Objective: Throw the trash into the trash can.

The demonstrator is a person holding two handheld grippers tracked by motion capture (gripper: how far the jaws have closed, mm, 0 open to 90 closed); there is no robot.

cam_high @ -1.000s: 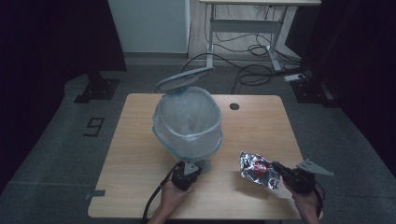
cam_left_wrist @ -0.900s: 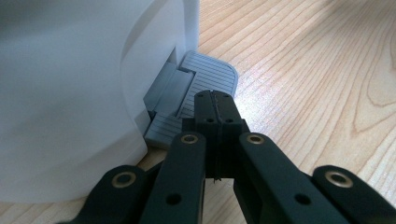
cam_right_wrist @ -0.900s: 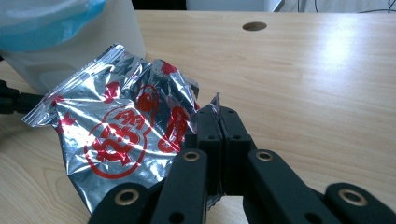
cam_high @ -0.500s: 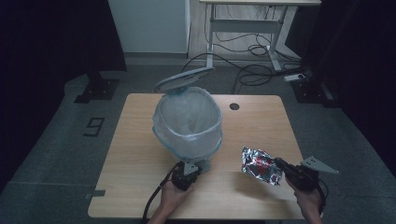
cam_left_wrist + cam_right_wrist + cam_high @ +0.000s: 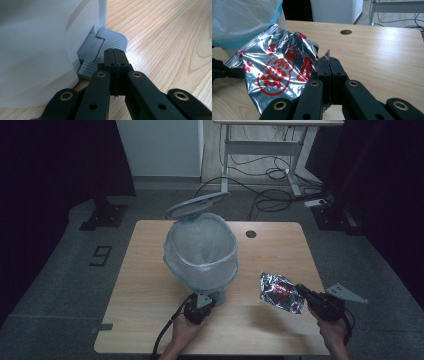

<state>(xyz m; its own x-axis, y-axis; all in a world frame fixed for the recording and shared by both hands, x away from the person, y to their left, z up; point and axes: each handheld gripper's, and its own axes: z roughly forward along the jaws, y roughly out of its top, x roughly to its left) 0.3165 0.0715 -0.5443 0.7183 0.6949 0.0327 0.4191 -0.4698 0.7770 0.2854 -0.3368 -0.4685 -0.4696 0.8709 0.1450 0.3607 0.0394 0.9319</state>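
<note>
Near the counter's (image 5: 150, 320) front-right corner, the right gripper (image 5: 328, 65) pinched a light, crinkly foil snack bag (image 5: 277, 72) by its edge, while the closed left gripper (image 5: 115, 56) pressed the bin pedal (image 5: 110, 42).

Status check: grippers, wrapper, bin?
Left gripper shut, pressing the bin pedal. Right gripper shut on foil wrapper, held off the table. Bin lid up, path clear.
</note>
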